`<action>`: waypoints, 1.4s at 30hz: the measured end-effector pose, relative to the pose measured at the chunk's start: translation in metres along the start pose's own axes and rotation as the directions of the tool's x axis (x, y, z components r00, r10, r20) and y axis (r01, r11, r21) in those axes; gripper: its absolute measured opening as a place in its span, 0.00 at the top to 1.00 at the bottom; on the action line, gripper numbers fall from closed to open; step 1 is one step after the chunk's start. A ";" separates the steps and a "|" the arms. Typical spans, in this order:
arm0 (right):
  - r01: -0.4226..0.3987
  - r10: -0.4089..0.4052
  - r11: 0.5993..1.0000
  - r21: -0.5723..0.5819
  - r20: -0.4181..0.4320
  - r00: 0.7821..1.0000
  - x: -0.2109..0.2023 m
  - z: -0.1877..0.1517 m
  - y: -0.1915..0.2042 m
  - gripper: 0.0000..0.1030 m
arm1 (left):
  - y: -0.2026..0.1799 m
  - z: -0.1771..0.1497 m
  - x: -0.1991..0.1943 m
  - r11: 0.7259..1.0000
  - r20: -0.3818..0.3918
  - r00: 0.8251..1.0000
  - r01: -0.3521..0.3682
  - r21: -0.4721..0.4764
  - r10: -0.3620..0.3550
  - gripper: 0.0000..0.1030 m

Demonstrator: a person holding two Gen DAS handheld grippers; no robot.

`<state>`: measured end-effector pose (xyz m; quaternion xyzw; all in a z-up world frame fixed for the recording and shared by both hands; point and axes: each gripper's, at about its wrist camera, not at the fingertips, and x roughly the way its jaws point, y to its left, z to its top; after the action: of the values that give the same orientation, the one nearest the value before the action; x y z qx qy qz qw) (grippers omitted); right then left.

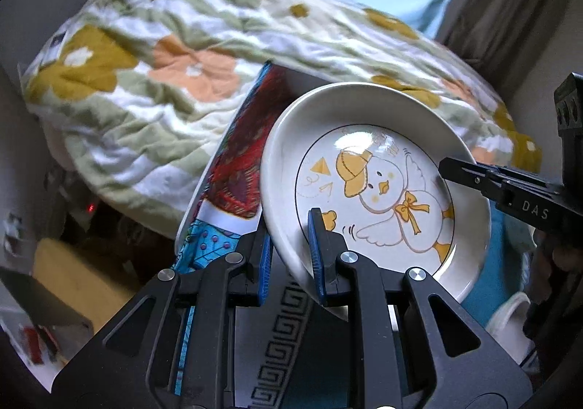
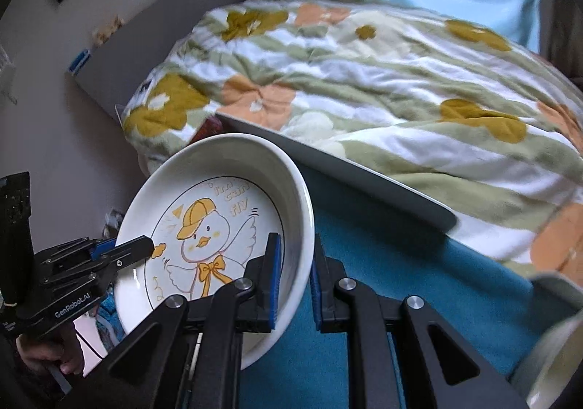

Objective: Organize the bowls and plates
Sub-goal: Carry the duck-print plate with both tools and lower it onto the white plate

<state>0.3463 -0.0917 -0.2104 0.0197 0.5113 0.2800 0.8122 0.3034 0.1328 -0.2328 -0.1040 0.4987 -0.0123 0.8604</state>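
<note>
A white plate with a yellow-capped duck drawing (image 1: 375, 183) (image 2: 218, 227) hangs tilted above the blue cloth, held at two opposite edges. My left gripper (image 1: 291, 223) is shut on its near rim, one blue pad inside the plate and one behind it. In the right wrist view this gripper (image 2: 147, 245) comes in from the left. My right gripper (image 2: 296, 239) is shut on the opposite rim and shows as a black tip (image 1: 446, 166) at the right. A red and blue patterned plate (image 1: 237, 168) lies just behind the duck plate, partly hidden by it.
A bed with a floral blanket (image 2: 364, 81) fills the background. A grey flat slab (image 2: 346, 172) lies along the edge of the blue cloth (image 2: 400, 281). A white bowl (image 2: 554, 354) stands at the lower right. A hand (image 2: 47, 354) grips the left tool.
</note>
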 end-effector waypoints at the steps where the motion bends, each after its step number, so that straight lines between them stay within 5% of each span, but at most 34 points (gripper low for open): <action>1: 0.005 -0.006 1.000 0.012 0.019 1.000 -0.009 -0.003 0.001 0.87 | -0.005 0.000 -0.010 1.000 0.014 1.000 0.016 0.023 -0.016 0.84; 12: 0.130 -0.180 0.965 0.226 0.215 0.960 -0.146 -0.086 0.004 0.87 | -0.080 -0.026 -0.084 0.944 0.050 0.979 0.175 0.279 -0.196 0.84; 24: 0.227 -0.333 0.880 0.418 0.199 0.922 -0.241 -0.227 -0.022 0.87 | -0.178 -0.128 -0.117 0.856 -0.051 0.951 0.298 0.422 -0.306 0.84; 34: 0.249 -0.358 0.816 0.522 0.118 0.926 -0.248 -0.325 -0.059 0.87 | -0.221 -0.222 -0.087 0.824 -0.175 0.936 0.351 0.444 -0.304 0.84; 42: 0.272 -0.383 0.797 0.539 0.102 0.918 -0.234 -0.341 -0.075 0.87 | -0.234 -0.228 -0.053 0.821 -0.203 0.936 0.351 0.451 -0.288 0.84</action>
<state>0.0168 -0.3531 -0.2057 0.1757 0.4759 -0.0161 0.8616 0.0999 -0.1274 -0.2523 0.0315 0.5083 -0.2863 0.8116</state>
